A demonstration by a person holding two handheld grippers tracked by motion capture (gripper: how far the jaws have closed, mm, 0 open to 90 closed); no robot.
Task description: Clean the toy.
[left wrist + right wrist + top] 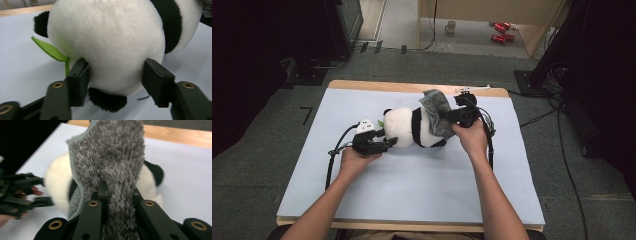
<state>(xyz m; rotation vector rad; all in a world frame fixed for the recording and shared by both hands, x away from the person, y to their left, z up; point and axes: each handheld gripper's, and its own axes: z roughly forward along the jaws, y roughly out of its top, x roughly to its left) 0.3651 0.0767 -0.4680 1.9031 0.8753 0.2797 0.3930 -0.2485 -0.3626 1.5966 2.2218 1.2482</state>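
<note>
Plush panda (412, 127) lies frame-centre on the table (412, 185). Right gripper (451, 116) clamps the grey fuzzy cloth (437, 112); left gripper (115, 80) brackets its head, jaws apart. Steady head, drape slowly.

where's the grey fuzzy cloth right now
In the high view the grey fuzzy cloth is draped over the right end of the plush panda, near the table's far edge, pinched by the right gripper.
</note>
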